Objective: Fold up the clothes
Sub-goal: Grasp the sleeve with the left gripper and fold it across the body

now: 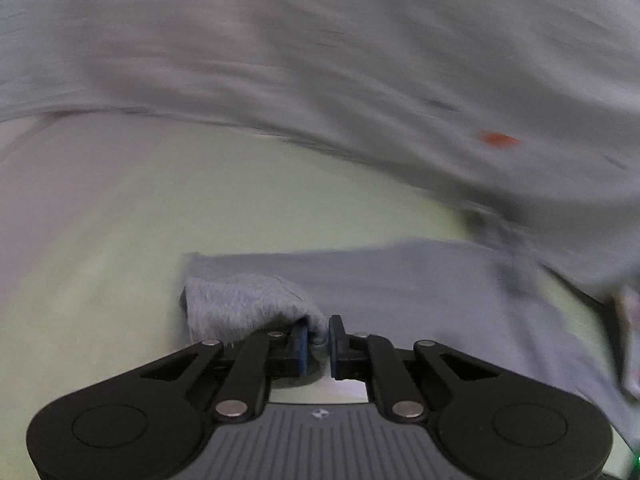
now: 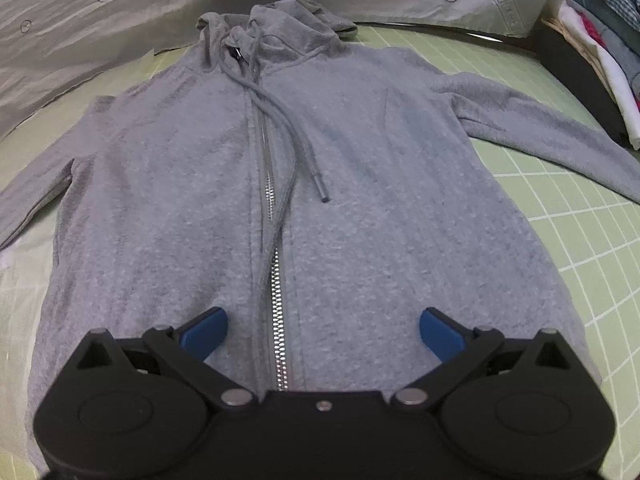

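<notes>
A grey zip hoodie (image 2: 340, 168) lies flat, front up, on a green grid mat (image 2: 568, 208), hood at the far end, sleeves spread to both sides. My right gripper (image 2: 323, 334) is open and empty, just above the hem over the zipper (image 2: 278, 320). In the blurred left wrist view, my left gripper (image 1: 318, 334) is shut on the cuff (image 1: 248, 306) of a grey sleeve (image 1: 400, 280), which trails off to the right over the mat (image 1: 240, 200).
A pale printed sheet (image 2: 100, 8) lies behind the hoodie and fills the top of the left wrist view (image 1: 320, 40). A stack of folded clothes (image 2: 600, 32) sits at the far right beside a dark edge.
</notes>
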`<state>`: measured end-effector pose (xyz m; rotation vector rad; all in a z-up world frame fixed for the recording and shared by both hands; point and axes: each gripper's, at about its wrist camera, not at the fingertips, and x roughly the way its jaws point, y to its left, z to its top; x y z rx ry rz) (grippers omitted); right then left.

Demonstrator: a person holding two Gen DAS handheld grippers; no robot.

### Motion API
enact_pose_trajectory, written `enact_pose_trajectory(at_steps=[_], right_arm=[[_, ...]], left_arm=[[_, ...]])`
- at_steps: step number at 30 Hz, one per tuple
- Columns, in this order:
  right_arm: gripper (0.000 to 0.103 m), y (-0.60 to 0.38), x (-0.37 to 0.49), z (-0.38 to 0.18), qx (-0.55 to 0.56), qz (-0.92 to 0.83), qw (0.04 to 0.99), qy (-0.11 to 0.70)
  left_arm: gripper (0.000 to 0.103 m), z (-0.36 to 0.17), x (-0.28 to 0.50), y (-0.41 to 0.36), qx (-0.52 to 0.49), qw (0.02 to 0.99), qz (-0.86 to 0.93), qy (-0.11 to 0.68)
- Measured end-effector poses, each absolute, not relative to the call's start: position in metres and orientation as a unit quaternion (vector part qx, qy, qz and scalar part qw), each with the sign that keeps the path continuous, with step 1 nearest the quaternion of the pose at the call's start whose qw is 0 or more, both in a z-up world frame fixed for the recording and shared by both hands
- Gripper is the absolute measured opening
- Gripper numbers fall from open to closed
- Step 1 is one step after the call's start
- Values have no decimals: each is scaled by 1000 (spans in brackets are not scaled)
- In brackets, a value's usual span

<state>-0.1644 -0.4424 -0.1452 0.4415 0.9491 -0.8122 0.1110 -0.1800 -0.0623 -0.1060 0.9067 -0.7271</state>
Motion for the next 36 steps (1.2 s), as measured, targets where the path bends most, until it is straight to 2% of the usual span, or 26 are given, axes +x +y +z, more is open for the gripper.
enact_pose_trajectory(at_steps=[1, 2, 3, 4, 5, 6, 13, 18, 25, 36], right_arm=[[103, -442, -165, -145, 204, -376, 790, 440], [103, -443, -165, -145, 203, -374, 791, 440], [103, -443, -165, -145, 203, -373, 791, 440], [103, -443, -165, -145, 202, -373, 792, 439], [103, -442, -166, -145, 201, -373, 793, 438], [103, -442, -166, -146, 200, -372, 794, 438], [103, -442, -162, -143, 197, -383, 790, 436], [103, -431, -142, -123, 138, -392, 806, 422], [103, -413, -80, -108, 94, -319, 848, 413], [103, -359, 27, -116, 57, -214, 884, 411]], left_arm=[[18, -60, 104, -196, -40, 825, -369, 426], [29, -58, 97, -210, -26, 817, -390, 424], [47, -59, 92, -221, -8, 812, -403, 422], [57, -60, 86, -230, 12, 811, -406, 420], [73, -62, 82, -235, 29, 814, -401, 419], [79, -66, 82, -234, 40, 818, -390, 422], [83, -90, 106, -198, 56, 836, -274, 471], [87, -105, 119, -169, 43, 841, -210, 496], [87, -125, 127, -145, 38, 830, -159, 534], [87, -135, 140, -107, 51, 833, -93, 542]])
